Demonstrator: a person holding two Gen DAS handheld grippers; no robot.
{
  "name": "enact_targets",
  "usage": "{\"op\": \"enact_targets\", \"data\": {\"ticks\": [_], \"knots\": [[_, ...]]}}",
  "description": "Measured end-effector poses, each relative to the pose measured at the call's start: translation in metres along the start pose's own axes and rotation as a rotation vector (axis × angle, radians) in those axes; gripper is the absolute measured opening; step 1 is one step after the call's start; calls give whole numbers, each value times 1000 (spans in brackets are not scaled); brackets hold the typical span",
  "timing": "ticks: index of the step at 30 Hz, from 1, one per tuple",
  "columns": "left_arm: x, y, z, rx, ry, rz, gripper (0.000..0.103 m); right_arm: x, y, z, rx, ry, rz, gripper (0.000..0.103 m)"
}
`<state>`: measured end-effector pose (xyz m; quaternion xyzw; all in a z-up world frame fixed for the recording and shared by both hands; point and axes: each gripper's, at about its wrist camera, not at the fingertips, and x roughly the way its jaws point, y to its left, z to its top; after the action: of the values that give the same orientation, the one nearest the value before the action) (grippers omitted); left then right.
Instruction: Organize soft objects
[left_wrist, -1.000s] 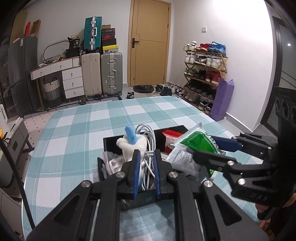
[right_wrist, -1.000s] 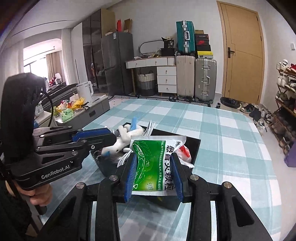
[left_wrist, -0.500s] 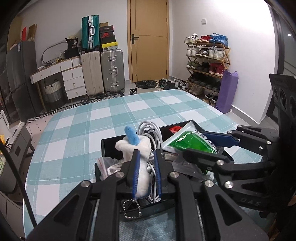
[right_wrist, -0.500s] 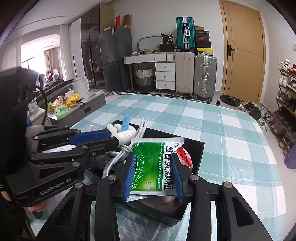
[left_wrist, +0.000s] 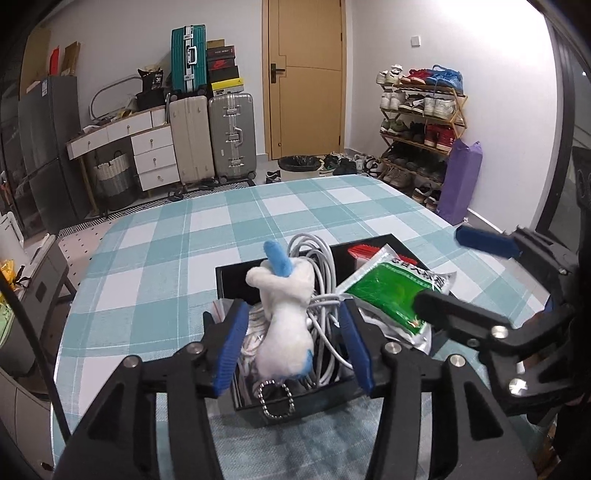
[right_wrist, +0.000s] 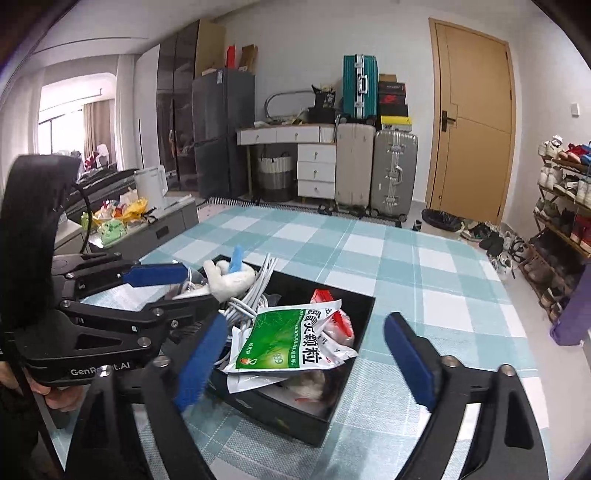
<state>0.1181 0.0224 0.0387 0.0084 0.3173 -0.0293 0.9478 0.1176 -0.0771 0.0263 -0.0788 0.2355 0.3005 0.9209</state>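
A black box (left_wrist: 236, 273) sits on the checked table, holding a white cable coil (left_wrist: 317, 254). A white plush toy with a blue ear (left_wrist: 286, 325) lies on the coil. My left gripper (left_wrist: 292, 310) straddles the plush; its jaws are opening and the blue pads stand clear of it. A green packet (right_wrist: 291, 339) rests on top of the contents of the box (right_wrist: 354, 306). Around the packet my right gripper (right_wrist: 304, 321) is opening wide, pads well apart from it. In this view the left gripper (right_wrist: 201, 286) is beside the plush (right_wrist: 229, 277).
A red-and-white packet (right_wrist: 321, 295) lies under the green one. The teal checked tablecloth (left_wrist: 258, 210) stretches beyond the box. Suitcases (left_wrist: 229, 136), a door and a shoe rack (left_wrist: 421, 122) line the far walls. A hand (right_wrist: 55, 395) holds the left gripper's handle.
Both grippers have gone from shut to open. The plush has dropped out of the left jaws onto the cable coil, and the green packet has been let go onto the box's contents.
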Motion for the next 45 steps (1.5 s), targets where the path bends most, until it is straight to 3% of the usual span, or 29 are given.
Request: {"op": "enact_targets", "data": {"ticks": [3, 7, 11, 13, 27, 45], "knots": [[-5, -3, -2, 13, 0, 9, 60, -11, -1, -1, 1, -26, -2, 102], [-20, -2, -6, -8, -50, 18, 90, -20, -1, -4, 6, -33, 3, 102], [-29, 2, -11, -31, -67, 16, 93, -30, -1, -10, 12, -41, 3, 102], [-31, 3, -14, -36, -68, 20, 103, -33, -1, -12, 20, -45, 7, 102], [-45, 15, -40, -60, -127, 94, 103, -44, 10, -30, 14, -60, 44, 102], [-46, 29, -53, -95, -206, 112, 103, -42, 11, -39, 35, -101, 68, 102]]}}
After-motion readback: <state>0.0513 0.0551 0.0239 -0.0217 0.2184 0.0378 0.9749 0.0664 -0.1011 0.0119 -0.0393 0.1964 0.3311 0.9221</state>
